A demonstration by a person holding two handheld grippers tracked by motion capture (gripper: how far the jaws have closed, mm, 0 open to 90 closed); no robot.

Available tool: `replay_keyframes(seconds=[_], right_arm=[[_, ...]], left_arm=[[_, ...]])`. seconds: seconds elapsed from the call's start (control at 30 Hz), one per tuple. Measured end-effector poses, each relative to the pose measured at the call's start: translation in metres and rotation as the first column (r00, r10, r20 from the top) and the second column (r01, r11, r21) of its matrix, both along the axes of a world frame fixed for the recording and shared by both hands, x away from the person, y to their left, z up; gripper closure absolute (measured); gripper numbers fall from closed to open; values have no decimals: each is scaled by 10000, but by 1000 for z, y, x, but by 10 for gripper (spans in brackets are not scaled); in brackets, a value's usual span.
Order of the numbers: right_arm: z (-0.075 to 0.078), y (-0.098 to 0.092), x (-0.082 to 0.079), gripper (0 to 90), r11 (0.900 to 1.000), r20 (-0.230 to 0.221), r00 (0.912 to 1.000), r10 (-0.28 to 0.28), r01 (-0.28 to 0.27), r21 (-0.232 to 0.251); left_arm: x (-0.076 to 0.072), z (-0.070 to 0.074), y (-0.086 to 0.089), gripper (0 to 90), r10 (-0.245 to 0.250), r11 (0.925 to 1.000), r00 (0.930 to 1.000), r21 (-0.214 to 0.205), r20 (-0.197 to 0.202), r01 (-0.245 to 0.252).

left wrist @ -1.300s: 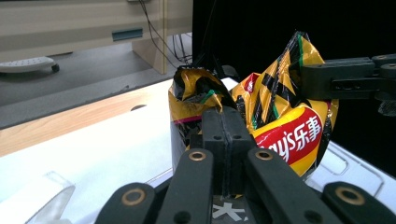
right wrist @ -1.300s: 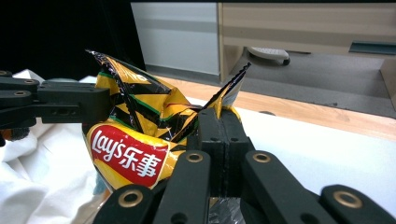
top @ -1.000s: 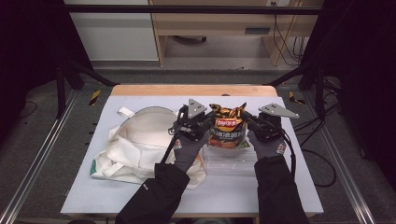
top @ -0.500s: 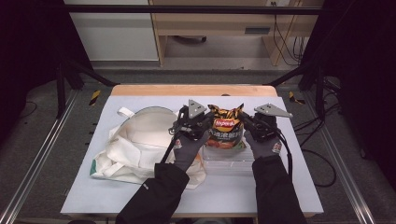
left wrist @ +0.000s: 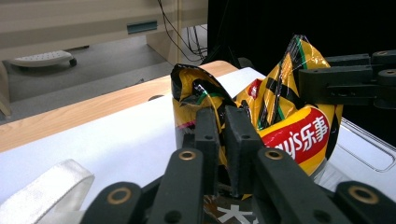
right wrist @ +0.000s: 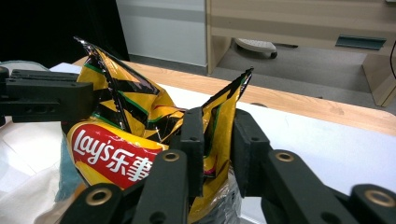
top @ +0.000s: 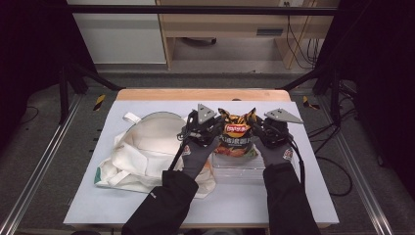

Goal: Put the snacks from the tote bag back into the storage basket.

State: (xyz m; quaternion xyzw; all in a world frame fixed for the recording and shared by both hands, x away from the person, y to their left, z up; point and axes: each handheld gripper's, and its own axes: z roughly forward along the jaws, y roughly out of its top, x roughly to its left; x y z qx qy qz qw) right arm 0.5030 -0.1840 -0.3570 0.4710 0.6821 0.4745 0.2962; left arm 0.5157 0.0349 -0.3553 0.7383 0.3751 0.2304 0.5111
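A yellow and black Lay's chip bag [top: 236,136] stands upright in a clear plastic box [top: 240,165] at mid-table. My left gripper [top: 216,129] is shut on the bag's upper left corner. In the left gripper view its jaws [left wrist: 219,122] pinch the crumpled foil of the chip bag [left wrist: 292,128]. My right gripper [top: 258,130] is shut on the upper right corner. In the right gripper view the chip bag [right wrist: 116,156] has its pointed corner held between that gripper's jaws [right wrist: 218,127]. The bag's top stretches between the two grippers.
A white cloth tote bag [top: 142,152] with a rounded pale object on it lies left of the box, under my left forearm. A white mat [top: 313,196] covers the table, with a wooden edge [top: 195,94] at the far side.
The right gripper has shifted slightly left, toward the bag. The left gripper and the bag have hardly moved.
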Motion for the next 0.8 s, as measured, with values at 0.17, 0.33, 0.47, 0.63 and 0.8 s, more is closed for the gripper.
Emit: replay_keyframes(seconds=[0.17, 0.33, 0.47, 0.63, 0.8], right_arm=[[0, 0, 0, 667, 10000, 179, 9998, 26, -26, 25], [1, 0, -1, 557, 10000, 602, 9982, 17, -12, -85], [4, 0, -3, 493, 9998, 938, 9956, -20, 40, -209], [10, -1, -7, 410, 10000, 1243, 9922, -85, 88, -15], [16, -6, -13, 346, 9998, 1405, 9899, -173, 152, 159]], left_arm=[[-2, 2, 3, 753, -66, 10000, 9998, -14, 195, 66], [-4, 6, 9, 693, -87, 10000, 9996, -19, 277, 88], [-6, 8, 19, 638, -260, 9996, 9993, -137, 284, 264], [-10, 8, 32, 571, -534, 9984, 9982, -180, 264, 539], [-15, 8, 53, 499, -761, 9965, 9968, -328, 226, 768]])
